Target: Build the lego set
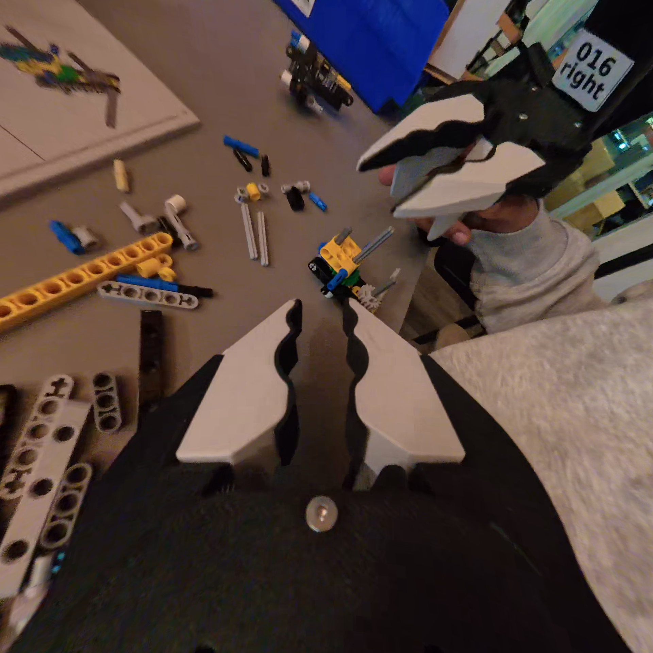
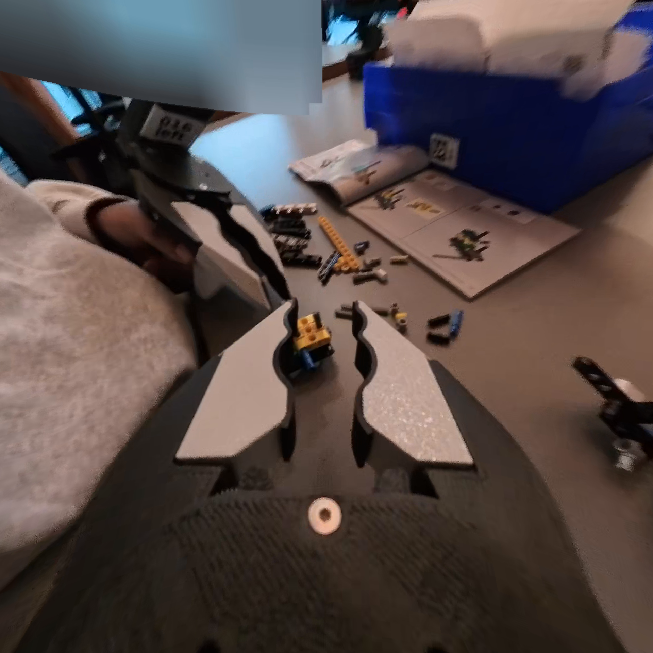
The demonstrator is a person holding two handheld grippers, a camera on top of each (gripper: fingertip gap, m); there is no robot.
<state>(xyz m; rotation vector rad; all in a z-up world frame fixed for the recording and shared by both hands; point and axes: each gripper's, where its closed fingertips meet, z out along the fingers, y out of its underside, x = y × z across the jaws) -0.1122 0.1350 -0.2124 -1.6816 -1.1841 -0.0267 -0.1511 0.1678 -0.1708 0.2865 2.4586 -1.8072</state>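
Lego parts lie spread across your grey surface, and both sets of tongs hang over them released, grasping nothing. Start with the big things. The open instruction booklet lies flat beside the blue bin; a wide sweep of your sleeve could drag it over the loose pieces. The long yellow beam lies among blue pins and a short grey beam, so nudging one end is likely to scatter its neighbours.

The small yellow-and-black sub-assembly is your real worry. It sits close to the near edge of the surface, just ahead of the left tongs and below the right tongs. In the right wrist view it appears between the tips of the right tongs, nearer the left finger. Grey axles stick out of it at an angle, and a white gear hangs at its side. Close off-centre and you may push it over the edge, or press on an axle and pop it loose. Both views are blurred with motion, so slow down first.

The tiny black pins roll easily if bumped.
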